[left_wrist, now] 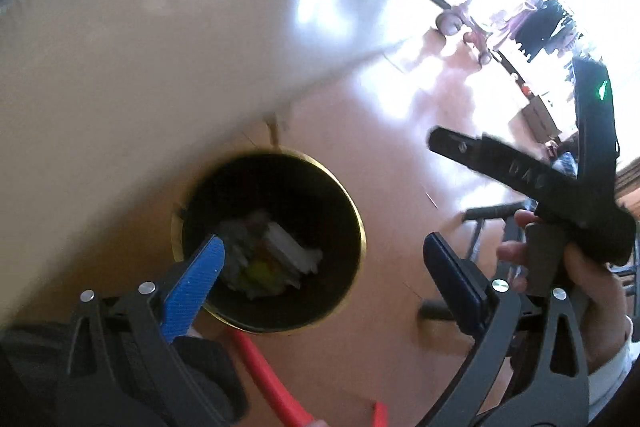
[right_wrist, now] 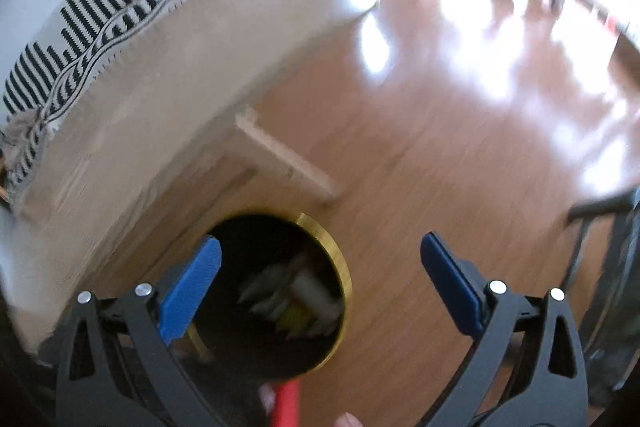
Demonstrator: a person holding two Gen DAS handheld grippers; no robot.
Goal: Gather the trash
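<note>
The trash bin [left_wrist: 272, 243] is a round black can with a gold rim, sitting on the wood floor [left_wrist: 400, 227] right at the edge of the pale counter [left_wrist: 140, 67], just by the counter's light wooden leg [right_wrist: 288, 159]. Down in the bottom of the bin there's a pile of trash [left_wrist: 268, 259]: crumpled whitish paper or packaging plus something yellow-green (too blurry to say what exactly). Past the bin, the floor runs off toward a very bright, washed-out window area, and on the far side of the counter from the bin there's a black-and-white striped cloth [right_wrist: 80, 27] draped along the edge. A red strip-like thing [left_wrist: 268, 375] pokes in on the near side of the bin, can't tell what it is. The left hand-held gripper [left_wrist: 320, 259] hangs above the bin with its blue pads spread wide and nothing between them, one pad over the bin's rim. The right hand-held gripper [right_wrist: 320, 263] is also over the bin, tilted down at it, blue pads wide apart and holding nothing. In the left wrist view you can see the person's right hand [left_wrist: 592, 283] wrapped around the black handle, off to the side of the bin away from the counter.
</note>
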